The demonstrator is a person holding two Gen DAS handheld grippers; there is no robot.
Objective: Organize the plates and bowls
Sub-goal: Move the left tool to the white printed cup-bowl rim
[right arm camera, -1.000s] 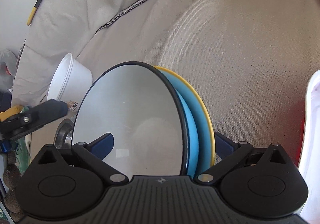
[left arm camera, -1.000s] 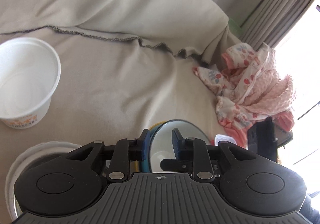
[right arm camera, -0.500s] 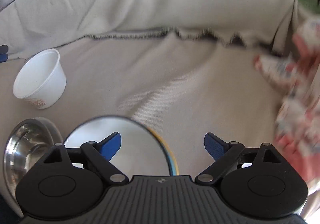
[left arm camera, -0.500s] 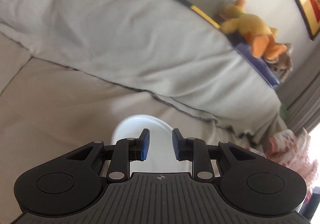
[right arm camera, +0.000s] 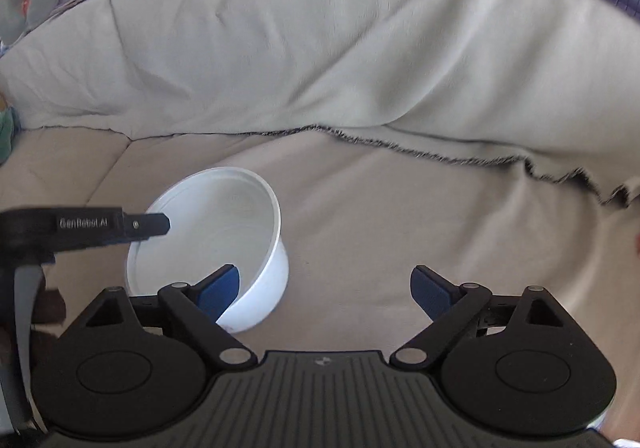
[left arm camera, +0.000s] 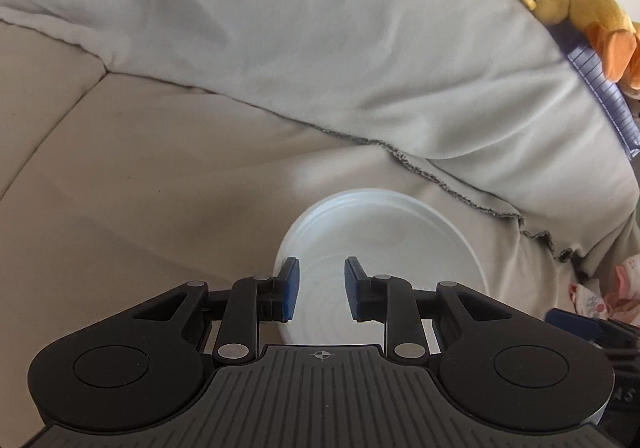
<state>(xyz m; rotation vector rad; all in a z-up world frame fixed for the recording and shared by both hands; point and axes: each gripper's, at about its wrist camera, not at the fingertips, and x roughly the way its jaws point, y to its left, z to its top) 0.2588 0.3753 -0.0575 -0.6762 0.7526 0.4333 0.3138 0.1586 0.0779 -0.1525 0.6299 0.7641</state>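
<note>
White bowl [right arm camera: 224, 232] on sofa [right arm camera: 380, 240], plush toy [left arm camera: 580, 7] behind

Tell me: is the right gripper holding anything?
No, the right gripper stands wide open with only sofa fabric between its jaws; the white bowl sits beside it.

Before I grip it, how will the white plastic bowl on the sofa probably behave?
The white plastic bowl looks thin-walled, so probably light and flexible under squeezing. It already sits tilted on the soft sofa cushion, so a push from the left hand-held gripper may tip it.
</note>
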